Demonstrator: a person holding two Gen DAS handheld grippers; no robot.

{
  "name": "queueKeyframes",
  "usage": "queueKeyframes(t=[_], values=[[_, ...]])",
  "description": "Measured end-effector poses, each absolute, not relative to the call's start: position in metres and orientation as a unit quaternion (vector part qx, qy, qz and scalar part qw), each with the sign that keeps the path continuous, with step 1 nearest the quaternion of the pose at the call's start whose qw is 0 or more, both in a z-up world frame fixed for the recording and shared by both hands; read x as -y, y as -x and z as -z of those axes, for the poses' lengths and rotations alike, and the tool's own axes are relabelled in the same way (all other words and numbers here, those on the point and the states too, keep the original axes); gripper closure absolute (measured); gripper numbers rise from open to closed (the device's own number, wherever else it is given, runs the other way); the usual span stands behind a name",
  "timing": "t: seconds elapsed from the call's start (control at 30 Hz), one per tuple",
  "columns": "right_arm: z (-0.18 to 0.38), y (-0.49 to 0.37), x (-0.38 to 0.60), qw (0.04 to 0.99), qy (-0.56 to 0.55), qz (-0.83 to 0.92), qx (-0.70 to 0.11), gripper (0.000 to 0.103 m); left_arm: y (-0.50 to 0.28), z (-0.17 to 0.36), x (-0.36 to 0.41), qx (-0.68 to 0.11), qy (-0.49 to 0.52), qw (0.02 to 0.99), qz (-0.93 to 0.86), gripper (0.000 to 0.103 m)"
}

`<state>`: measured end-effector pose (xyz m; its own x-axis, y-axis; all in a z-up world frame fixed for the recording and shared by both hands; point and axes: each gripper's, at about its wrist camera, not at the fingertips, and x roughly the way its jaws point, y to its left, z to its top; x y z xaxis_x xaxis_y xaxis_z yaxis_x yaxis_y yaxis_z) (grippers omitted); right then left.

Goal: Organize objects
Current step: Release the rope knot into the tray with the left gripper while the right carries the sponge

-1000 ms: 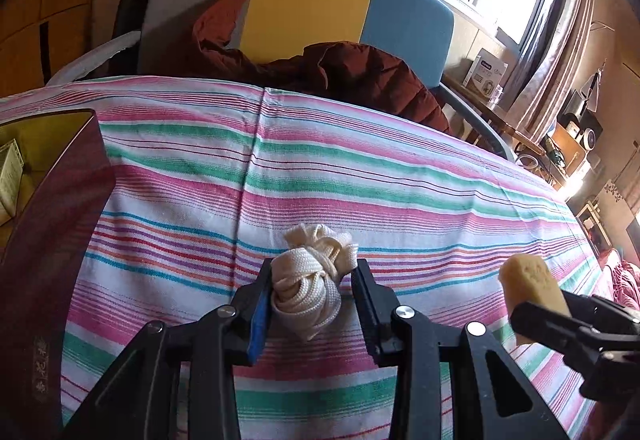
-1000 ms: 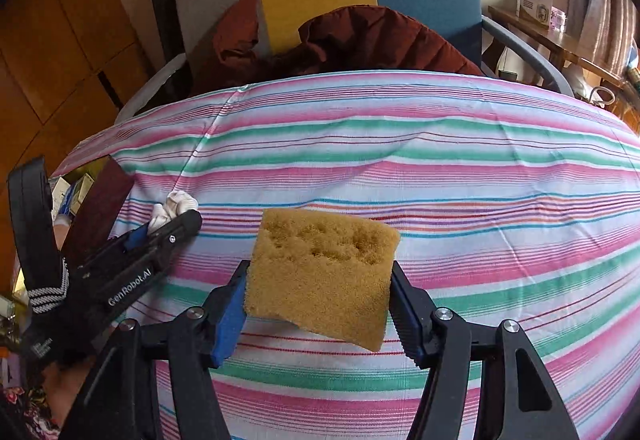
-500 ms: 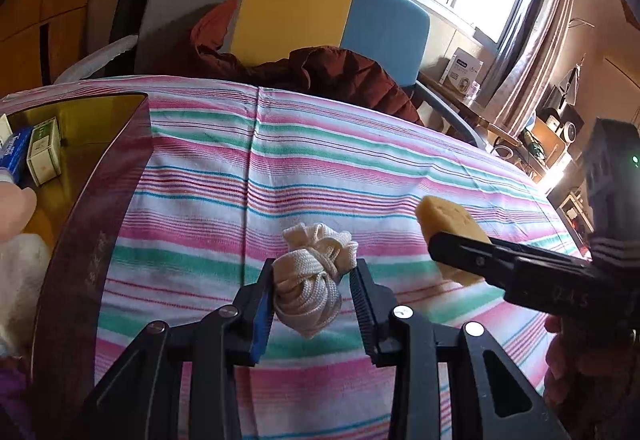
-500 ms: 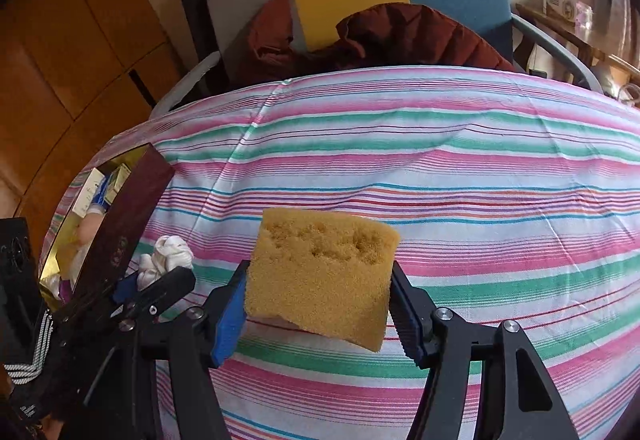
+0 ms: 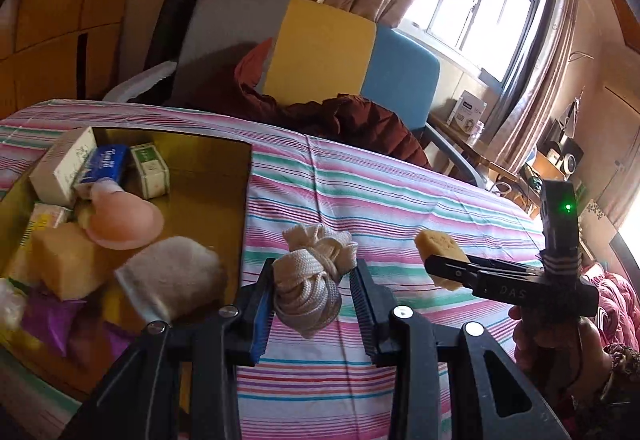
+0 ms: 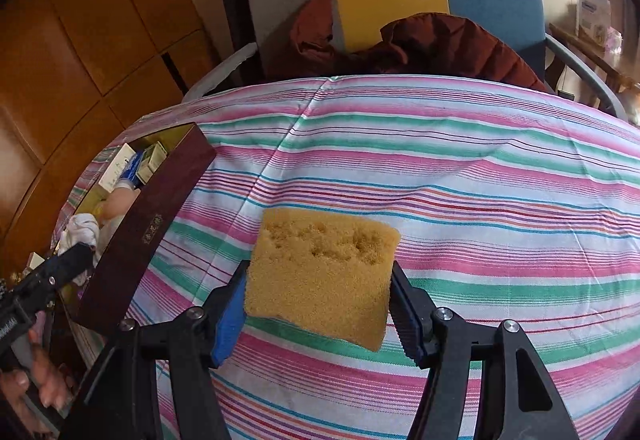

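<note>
Clearly, the left gripper (image 5: pixel 312 300) is clamped nearly shut on a knotted bundle of cream cord (image 5: pixel 310 288), held above the striped cloth (image 5: pixel 400 200) just beside the right wall of the dark red box (image 6: pixel 148 224). The right gripper (image 6: pixel 320 304) is closed on a wide yellow sponge (image 6: pixel 324 272), lifted over the cloth nearer its middle. "DAS" is read on the right gripper's body in the left view; the box wall's gold characters, too small to read, are shown only in the right view. The box's contents, among them a blue carton (image 5: pixel 105 164), are seen best in the left view.
</note>
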<state>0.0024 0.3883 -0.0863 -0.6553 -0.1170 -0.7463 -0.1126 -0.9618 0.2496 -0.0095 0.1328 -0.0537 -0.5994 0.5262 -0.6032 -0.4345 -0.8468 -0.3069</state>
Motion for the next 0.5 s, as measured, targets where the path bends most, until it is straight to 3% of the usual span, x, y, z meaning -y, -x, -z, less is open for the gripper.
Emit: queueKeyframes(t=[0.5], values=[[0.075,-0.010,-0.353,0.079,-0.374,0.920,0.093,0.038,0.041,0.082,-0.043,0.099,0.419,0.166,-0.887,0.065]])
